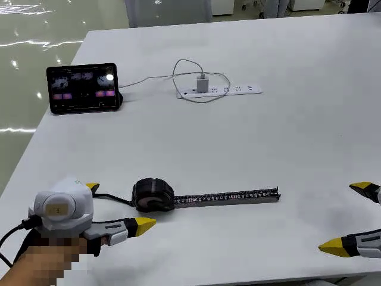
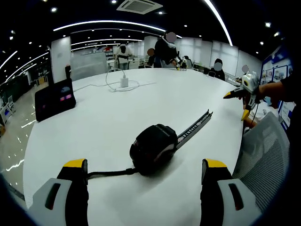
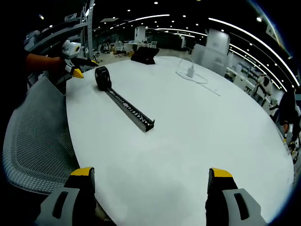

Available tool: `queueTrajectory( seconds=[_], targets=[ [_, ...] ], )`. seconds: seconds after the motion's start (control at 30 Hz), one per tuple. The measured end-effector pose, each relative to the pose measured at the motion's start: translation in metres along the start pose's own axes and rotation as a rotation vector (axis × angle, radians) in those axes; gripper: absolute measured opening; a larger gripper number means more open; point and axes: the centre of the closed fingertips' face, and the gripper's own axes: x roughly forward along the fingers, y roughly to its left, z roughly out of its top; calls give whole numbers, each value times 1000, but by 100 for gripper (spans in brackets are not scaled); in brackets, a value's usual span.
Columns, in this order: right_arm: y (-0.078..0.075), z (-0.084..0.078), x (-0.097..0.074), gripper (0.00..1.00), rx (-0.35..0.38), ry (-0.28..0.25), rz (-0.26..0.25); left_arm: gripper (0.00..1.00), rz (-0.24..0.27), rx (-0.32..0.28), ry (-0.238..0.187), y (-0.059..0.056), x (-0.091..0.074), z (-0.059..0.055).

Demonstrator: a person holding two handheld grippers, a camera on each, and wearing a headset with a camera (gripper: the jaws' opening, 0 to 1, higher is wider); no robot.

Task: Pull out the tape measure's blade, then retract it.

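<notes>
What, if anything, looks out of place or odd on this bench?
Nothing spilled or damaged. One oddity: the tape measure lies on the table with its blade extended, though the left tool and right tool are both open, gripping nothing. The blade is probably locked.

Just ahead of jaws of left gripper [image 1: 122, 204], centred between them, lay tape measure [image 1: 153, 195]; blade [image 1: 229, 197] ran toward right gripper [image 1: 342, 215], end well ahead of its jaws.
</notes>
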Motion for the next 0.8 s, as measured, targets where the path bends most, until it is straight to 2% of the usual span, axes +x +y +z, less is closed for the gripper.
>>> queueTrajectory(
  seconds=[0.2,0.3,0.37,0.4,0.5,0.7,0.8],
  targets=[
    [-5,10,2,99,-43,13,15,99,-22,-50,5,-8,6,6],
    [-6,15,3,99,-86,37,43,99,5,-49,-20,-9,9,14],
    [-6,19,5,99,-125,44,60,99,29,-76,-42,-5,10,19],
    [-6,21,6,99,-134,45,67,99,32,-109,-51,-5,11,22],
    [-8,27,8,99,-159,52,81,99,31,-160,-56,-7,13,25],
    [-12,39,14,99,-208,59,107,99,42,-172,-47,-9,17,25],
    [-10,42,18,99,-261,75,136,99,46,-162,-39,-13,19,26]
  ],
)
